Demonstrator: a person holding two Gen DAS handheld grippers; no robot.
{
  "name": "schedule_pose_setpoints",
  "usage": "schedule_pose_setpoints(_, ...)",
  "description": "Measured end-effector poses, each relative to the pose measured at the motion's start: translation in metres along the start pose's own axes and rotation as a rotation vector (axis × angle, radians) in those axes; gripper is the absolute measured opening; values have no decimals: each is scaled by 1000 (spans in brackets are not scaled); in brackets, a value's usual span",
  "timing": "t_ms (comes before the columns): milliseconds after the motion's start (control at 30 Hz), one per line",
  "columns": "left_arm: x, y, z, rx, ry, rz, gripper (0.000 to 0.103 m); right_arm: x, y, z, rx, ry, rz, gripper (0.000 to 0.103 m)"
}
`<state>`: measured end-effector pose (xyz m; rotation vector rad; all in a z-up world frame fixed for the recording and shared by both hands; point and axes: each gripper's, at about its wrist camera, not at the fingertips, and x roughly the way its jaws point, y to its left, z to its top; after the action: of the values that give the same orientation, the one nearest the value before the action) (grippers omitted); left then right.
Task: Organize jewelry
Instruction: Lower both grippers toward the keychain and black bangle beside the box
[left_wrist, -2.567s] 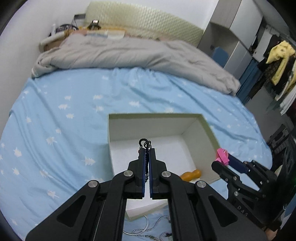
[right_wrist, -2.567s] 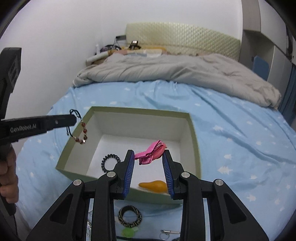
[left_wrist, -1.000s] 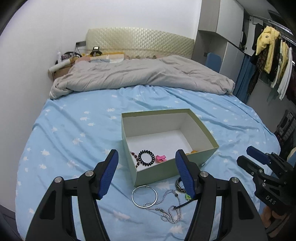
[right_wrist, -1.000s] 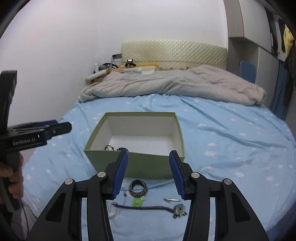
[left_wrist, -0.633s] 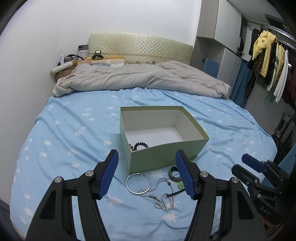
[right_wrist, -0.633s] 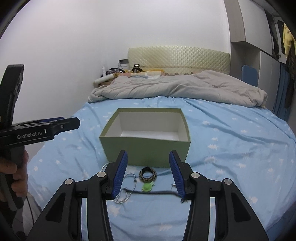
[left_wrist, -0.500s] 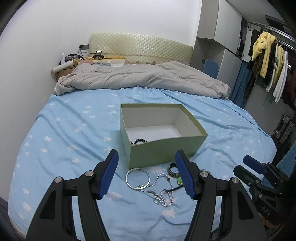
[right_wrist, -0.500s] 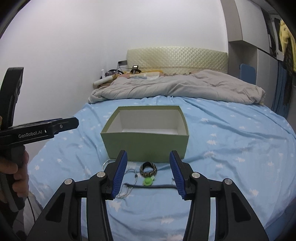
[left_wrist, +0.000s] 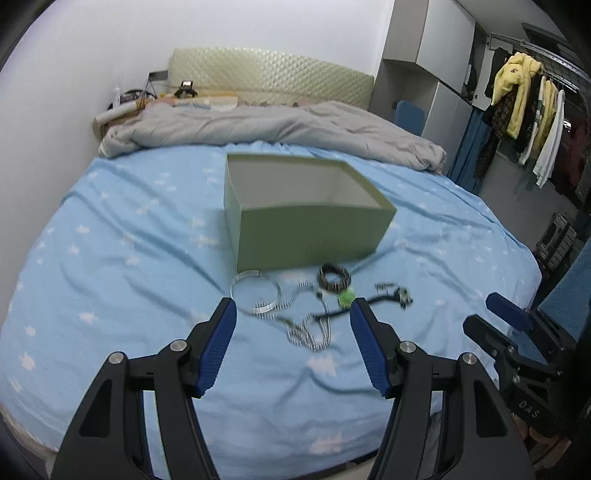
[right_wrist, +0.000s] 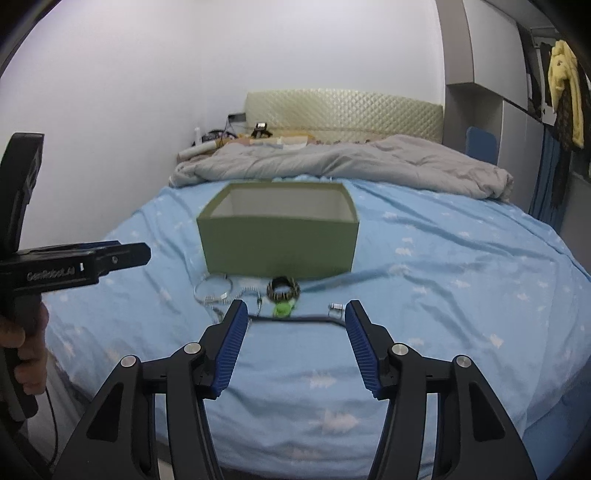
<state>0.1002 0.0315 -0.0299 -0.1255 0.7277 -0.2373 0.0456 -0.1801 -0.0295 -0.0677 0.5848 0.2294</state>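
On the bed (left_wrist: 110, 236), the loose jewelry lies in a row just in front of the green box (left_wrist: 306, 221). From left to right: a silver hoop (left_wrist: 255, 293) touching the box's near corner, a bead chain (left_wrist: 308, 325) trailing toward the camera, a patterned bangle (left_wrist: 334, 278) with a green charm (left_wrist: 346, 300) just beside it, and a dark cord (right_wrist: 295, 318) ending near a small clasp (right_wrist: 337, 306).

The left hand-held gripper (left_wrist: 293, 314) stands wide open and empty, with the chain and hoop straight ahead between its fingers.

The right hand-held gripper (right_wrist: 295, 314) is also empty, its jaws opening. The cord lies ahead of it, its long axis crosswise to the fingers.

The left looks nearer the hoop and chain, the right nearer the cord, bangle and clasp.
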Motion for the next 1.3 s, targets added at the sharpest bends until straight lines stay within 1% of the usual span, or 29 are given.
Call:
schedule_pose_setpoints(233, -1, 5, -30, -29, 43, -13, 64, -5, -4, -20, 35, 11, -15, 53)
schedule_pose_setpoints(400, 6, 6, -38, -52, 70, -34, 64, -1, -8, -24, 49, 24, -22, 53)
schedule_pose_setpoints(567, 17, 4, -36, -53, 79, -52, 64, 10, -18, -27, 74, 50, -47, 53)
schedule_pose_setpoints(800, 46, 1, -30, -74, 105, -92, 64, 29, -32, -30, 104, 76, -58, 53)
schedule_pose_setpoints(933, 66, 0, -21, -86, 109, -108, 63, 49, -42, -32, 115, 99, -70, 53)
schedule_pose_setpoints(1067, 91, -3, -10, -93, 116, -128, 59, 71, -54, -36, 124, 114, -81, 53)
schedule_pose_setpoints(1200, 114, -8, 2, -80, 115, -140, 56, 91, -65, -34, 138, 118, -89, 53)
schedule_pose_setpoints(1300, 130, -10, 10, -71, 111, -141, 55, 106, -71, -30, 138, 124, -92, 53)
